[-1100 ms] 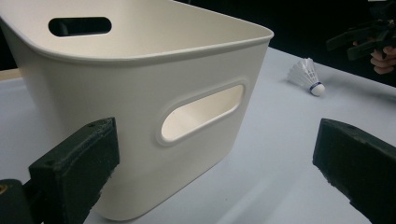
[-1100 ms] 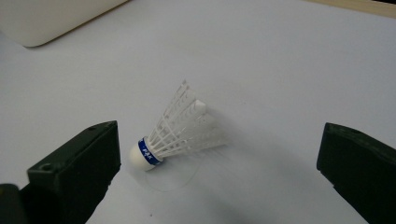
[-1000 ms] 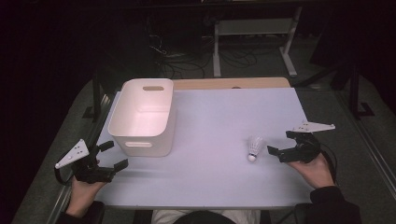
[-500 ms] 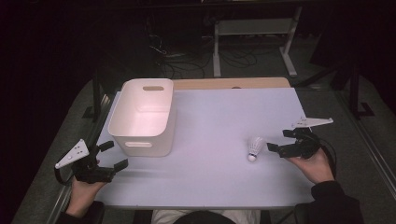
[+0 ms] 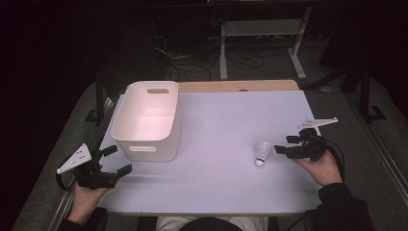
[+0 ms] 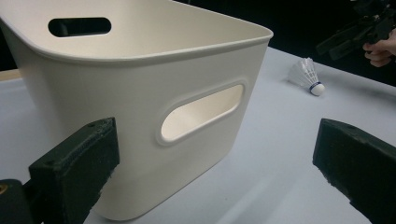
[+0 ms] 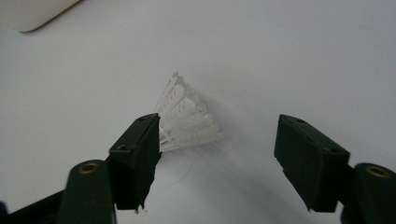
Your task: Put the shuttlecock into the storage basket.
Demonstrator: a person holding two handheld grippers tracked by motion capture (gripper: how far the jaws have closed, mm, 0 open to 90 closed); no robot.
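A white shuttlecock lies on its side on the white table, right of centre, with its cork tip toward the person. My right gripper is just to its right and pointed at it. Its jaws have just been closing and stand open. The feathered skirt lies just beyond the tips, next to one jaw, with no pad pressing on it. A white plastic bin with cut-out handles stands at the left. My left gripper rests open before its near wall, holding nothing.
The shuttlecock and the right gripper appear far off in the left gripper view. A wooden strip borders the table's far edge. Beyond it are a dark floor with cables and a metal stand.
The right gripper has edged a little toward the shuttlecock and its jaws have drawn closer together. The left gripper and the bin have not moved.
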